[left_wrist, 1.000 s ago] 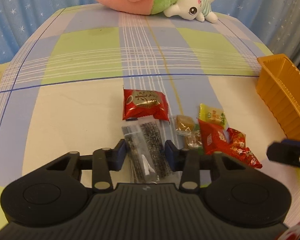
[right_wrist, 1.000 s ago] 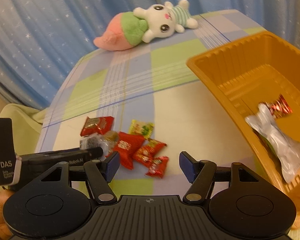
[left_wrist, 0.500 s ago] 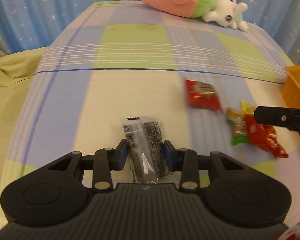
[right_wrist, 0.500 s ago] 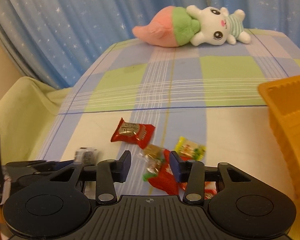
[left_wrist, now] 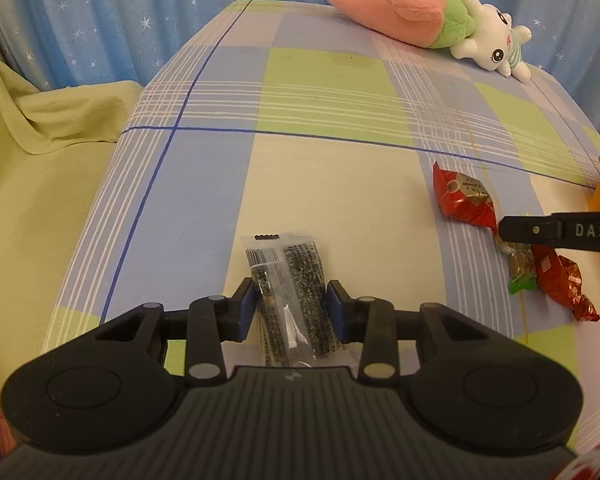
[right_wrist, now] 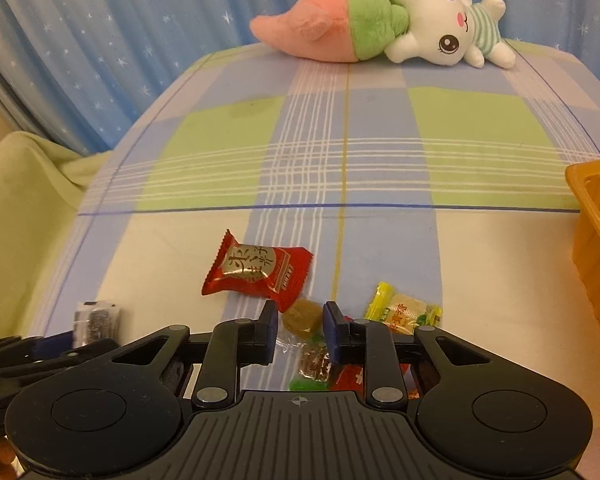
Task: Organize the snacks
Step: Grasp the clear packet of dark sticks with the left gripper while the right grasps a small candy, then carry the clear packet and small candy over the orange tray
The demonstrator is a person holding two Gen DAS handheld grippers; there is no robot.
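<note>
A checked tablecloth (left_wrist: 340, 92) is being used as the work surface, before a starry blue curtain. The sesame snack packet (left_wrist: 290, 280) is being pinched by the left gripper (left_wrist: 291, 304), well left of the orange tray (right_wrist: 596, 216). The right gripper (right_wrist: 300, 330) is being closed around a clear-wrapped brown candy (right_wrist: 300, 316); contact cannot be told. Judged: picking is under way, and carrying to the tray is being called for next. The yellow candy (right_wrist: 404, 310) is being shown only in the right view.
</note>
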